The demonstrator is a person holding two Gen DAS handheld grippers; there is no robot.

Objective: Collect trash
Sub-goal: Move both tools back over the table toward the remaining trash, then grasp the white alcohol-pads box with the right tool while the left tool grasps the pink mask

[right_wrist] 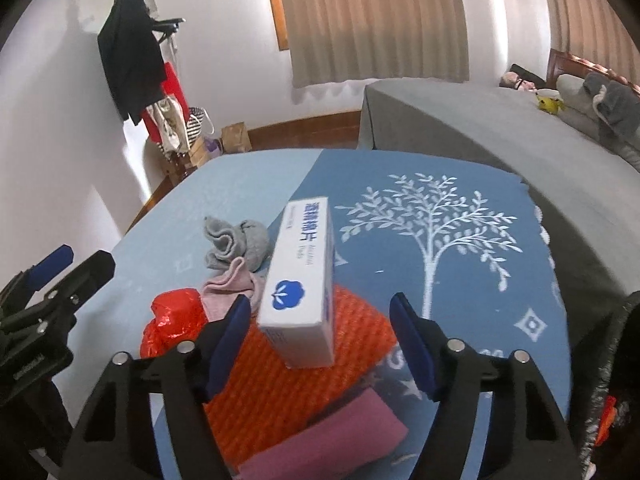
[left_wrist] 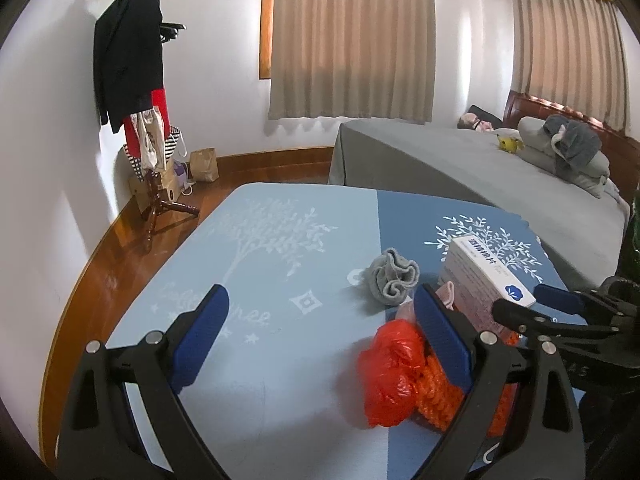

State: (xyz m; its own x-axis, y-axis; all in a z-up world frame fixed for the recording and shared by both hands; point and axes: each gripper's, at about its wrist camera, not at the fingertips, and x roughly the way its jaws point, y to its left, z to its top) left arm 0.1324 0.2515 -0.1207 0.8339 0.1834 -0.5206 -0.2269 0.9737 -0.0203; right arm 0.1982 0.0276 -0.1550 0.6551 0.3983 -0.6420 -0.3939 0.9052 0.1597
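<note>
Nearest the lens in the left wrist view, the left gripper (left_wrist: 320, 320) hangs over the pale half of a blue tablecloth (left_wrist: 280, 400), its jaws spread wide with nothing between them. Just inside its right finger lies a crumpled red plastic bag (left_wrist: 390, 372), touching an orange mesh cloth (left_wrist: 434, 400). Behind these sits a balled grey sock (left_wrist: 394, 278), and to the right a white box (left_wrist: 486, 276) with a blue flower mark.

From the right wrist view, the red plastic bag (right_wrist: 172, 320) lies at the left, with a pink sock (right_wrist: 230, 290) and the grey sock (right_wrist: 236, 242) beyond it. The right gripper (right_wrist: 320, 338) has its jaws parted on either side of the white box (right_wrist: 302, 280), which stands on the orange mesh cloth (right_wrist: 288, 392); neither pad presses on it. A pink flat piece (right_wrist: 332, 436) lies below the mesh. Far off to the right is a grey bed (right_wrist: 500, 132).
</note>
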